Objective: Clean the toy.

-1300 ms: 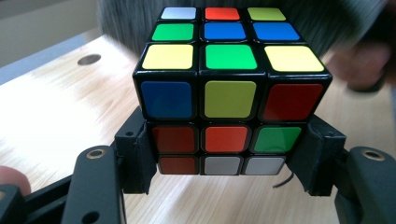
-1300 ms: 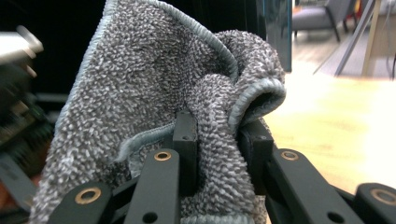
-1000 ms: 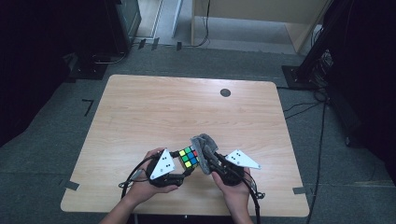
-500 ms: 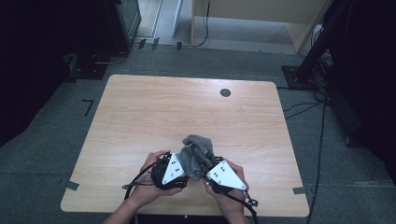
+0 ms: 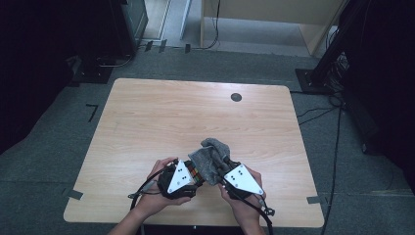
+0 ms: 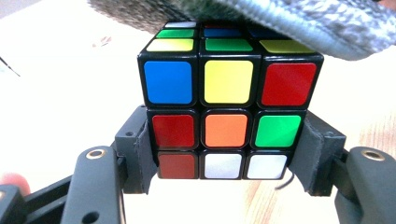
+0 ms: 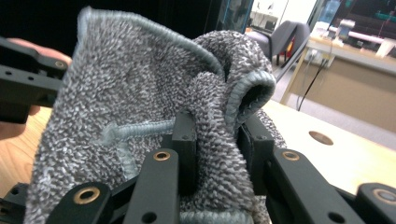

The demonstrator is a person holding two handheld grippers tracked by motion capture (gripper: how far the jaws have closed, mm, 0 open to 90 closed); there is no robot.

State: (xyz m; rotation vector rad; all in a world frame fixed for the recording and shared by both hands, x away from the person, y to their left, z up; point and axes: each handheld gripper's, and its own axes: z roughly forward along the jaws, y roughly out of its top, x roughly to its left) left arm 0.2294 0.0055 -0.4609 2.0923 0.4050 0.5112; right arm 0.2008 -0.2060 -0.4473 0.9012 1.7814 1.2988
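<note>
Over the table's (image 5: pixel 147 112) near edge, left tool (image 6: pixel 224 161) clamps the cube (image 6: pixel 224 98); right tool (image 7: pixel 217 149) pinches the cloth (image 7: pixel 140 107).

I work at a light wooden table (image 5: pixel 161 117) with a round dark grommet (image 5: pixel 236 97) (far edge), on grey carpet (image 5: pixel 58 147); dark stands (image 5: pixel 328 63) flank it.

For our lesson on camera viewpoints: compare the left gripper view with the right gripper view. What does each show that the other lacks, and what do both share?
Left gripper view: a colour puzzle cube clamped by its lower layers between the left gripper jaws, its stickers readable.

Right gripper view: the right gripper pinching a fold of cloth, a round hole in the table, and office furniture behind.

Both: the grey towel, lying over the cube's top in the left gripper view.
</note>
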